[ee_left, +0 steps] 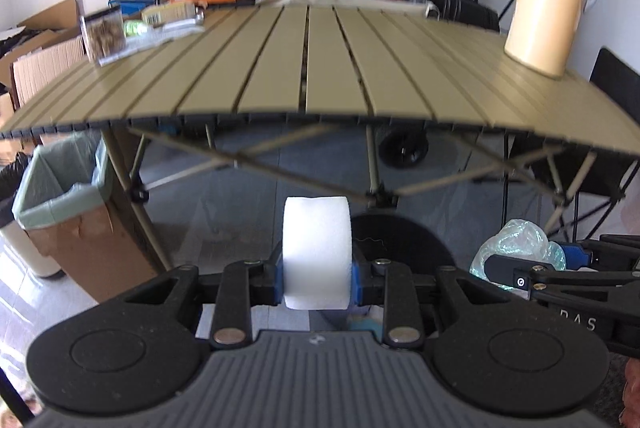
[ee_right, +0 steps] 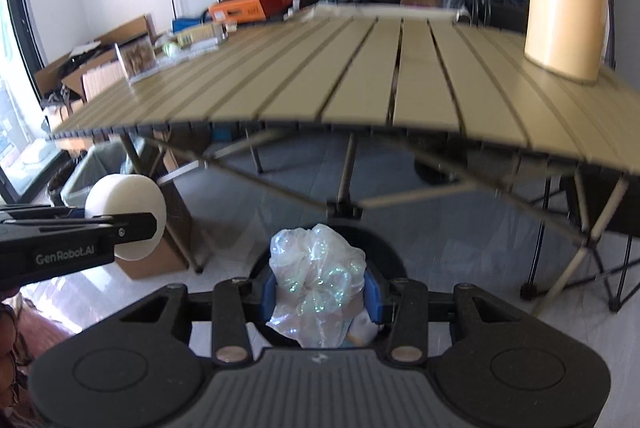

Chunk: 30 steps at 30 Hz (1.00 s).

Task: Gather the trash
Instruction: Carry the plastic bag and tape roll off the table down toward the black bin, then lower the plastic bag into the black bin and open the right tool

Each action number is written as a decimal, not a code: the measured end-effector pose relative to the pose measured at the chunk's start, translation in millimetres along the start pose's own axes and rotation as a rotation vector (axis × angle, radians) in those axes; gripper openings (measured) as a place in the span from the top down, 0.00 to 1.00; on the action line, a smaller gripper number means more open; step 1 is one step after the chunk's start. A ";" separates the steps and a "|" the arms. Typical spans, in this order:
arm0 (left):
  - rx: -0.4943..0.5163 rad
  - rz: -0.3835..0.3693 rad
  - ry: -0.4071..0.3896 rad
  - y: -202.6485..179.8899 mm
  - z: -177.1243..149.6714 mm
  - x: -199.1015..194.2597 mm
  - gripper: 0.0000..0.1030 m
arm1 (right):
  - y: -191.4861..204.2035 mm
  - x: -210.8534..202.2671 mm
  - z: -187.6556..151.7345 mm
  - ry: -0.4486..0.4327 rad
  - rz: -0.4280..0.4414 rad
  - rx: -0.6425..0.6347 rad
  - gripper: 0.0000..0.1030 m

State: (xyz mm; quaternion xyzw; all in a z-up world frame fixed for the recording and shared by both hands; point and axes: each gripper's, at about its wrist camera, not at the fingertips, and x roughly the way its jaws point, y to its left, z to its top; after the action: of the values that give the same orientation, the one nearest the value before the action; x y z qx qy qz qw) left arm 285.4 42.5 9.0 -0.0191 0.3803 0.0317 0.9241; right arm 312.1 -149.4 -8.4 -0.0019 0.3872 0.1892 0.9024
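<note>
Left gripper (ee_left: pixel 318 278) clamped flat-face to flat-face on a white foam disc (ee_left: pixel 317 252), rim up. Right gripper (ee_right: pixel 320 294) pinches a crumpled iridescent clear plastic bag (ee_right: pixel 318 280). Both held off the near edge of the olive slatted folding table (ee_left: pixel 312 68), below its top; I'd say ready to drop as trash. Likely target: cardboard box bin with pale green liner (ee_left: pixel 60 196) on the floor by the table's left leg; contents not visible. Far left corner: clear container of brown snacks (ee_left: pixel 103 33). Right edge: cream thermos jug (ee_left: pixel 550 0), upright.
</note>
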 end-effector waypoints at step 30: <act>-0.079 0.041 0.232 39.9 -38.3 102.4 0.72 | 1.9 126.0 -33.3 0.304 -0.015 0.010 0.60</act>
State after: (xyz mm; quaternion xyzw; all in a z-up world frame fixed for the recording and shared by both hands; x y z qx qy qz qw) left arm 328.2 84.5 -90.8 -0.0514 0.4835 0.0632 0.8715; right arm 367.5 -109.8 -119.5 -0.0287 0.5201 0.1779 0.8349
